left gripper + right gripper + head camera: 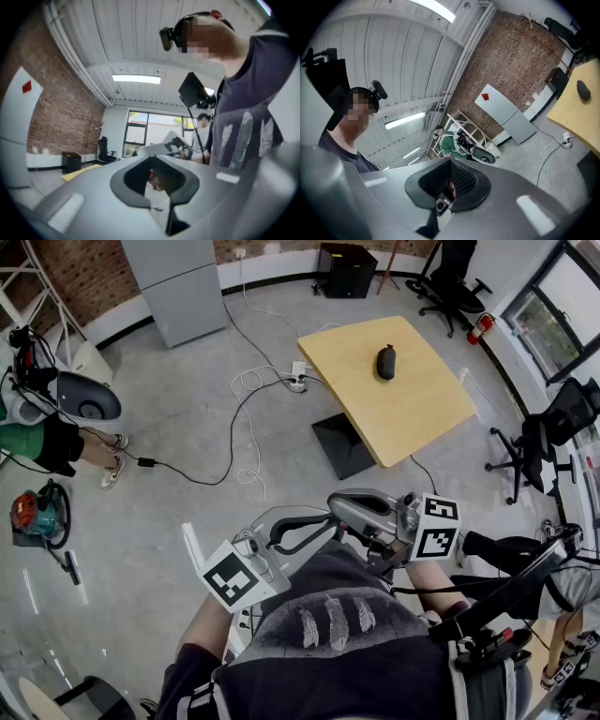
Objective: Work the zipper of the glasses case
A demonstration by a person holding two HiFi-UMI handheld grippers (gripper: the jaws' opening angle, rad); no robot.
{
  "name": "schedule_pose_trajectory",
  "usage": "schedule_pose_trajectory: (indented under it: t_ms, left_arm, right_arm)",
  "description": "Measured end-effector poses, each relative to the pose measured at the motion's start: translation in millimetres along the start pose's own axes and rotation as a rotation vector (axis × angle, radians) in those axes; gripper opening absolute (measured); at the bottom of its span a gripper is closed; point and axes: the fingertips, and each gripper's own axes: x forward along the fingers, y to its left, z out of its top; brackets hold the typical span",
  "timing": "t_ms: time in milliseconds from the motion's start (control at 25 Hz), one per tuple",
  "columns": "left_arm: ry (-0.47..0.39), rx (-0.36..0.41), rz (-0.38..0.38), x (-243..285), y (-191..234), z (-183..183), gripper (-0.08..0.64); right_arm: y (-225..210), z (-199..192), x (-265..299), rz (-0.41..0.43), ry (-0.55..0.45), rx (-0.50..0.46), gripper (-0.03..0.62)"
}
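The dark oval glasses case [385, 362] lies shut on the yellow table [412, 418], well ahead of me and out of reach of both grippers. In the right gripper view the case [583, 90] shows small at the far right, on the table [576, 117]. I hold both grippers close to my chest, tilted up towards the ceiling. A narrow slit shows between the jaws of the left gripper [323, 527] [152, 161], and nothing is in it. The right gripper [339, 508] [450, 164] has its pads together and holds nothing.
A power strip [298, 377] and cables [246, 418] lie on the concrete floor before the table. A grey cabinet [178, 282] stands at the back wall, with office chairs [450, 282] at the back right. A person in green [37, 442] sits at the left; another person [525, 559] is at the right.
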Motion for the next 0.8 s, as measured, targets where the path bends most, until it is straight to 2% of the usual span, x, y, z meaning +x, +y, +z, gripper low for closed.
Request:
schedule_pose_trajectory:
  t_ms: [120,200,240,360,400,520,680,800]
  left_arm:
    - [0.11,0.2,0.004,2,1,-3,0.002]
    - [0.144,0.262,-0.034,0,4,-2,0.0]
    - [0.156,0.277,-0.081,-1,2,-2,0.0]
    - [0.184,0.281,-0.314,15,-27,-7,-0.001]
    - [0.193,0.283,-0.353,26,-34,-10,-0.002]
    - [0.212,0.276,-0.33,51,-16,-16,-0.002]
    - [0.214,0.246,-0.293,89,15,-17,-0.002]
    - [0.259,0.258,-0.197,118,50,-22,-0.002]
  right_arm:
    - [1,1,-2,0.031,0.027,-0.015,-0.002]
    - [0,3,4,0.066,0.037,0.007,-0.001]
    - [-1,3,11,0.076,0.05,0.006,-0.001]
    - [-9,3,40,0.085,0.1,-0.029,-0.002]
    - [-13,7,45,0.1,0.098,-0.023,-0.002]
    - [-38,28,37,0.088,0.069,-0.005,-0.005]
    - [-83,46,-2,0.004,0.065,-0.091,-0.003]
    - [-107,69,-40,0.031,-0.015,-0.019,-0.003]
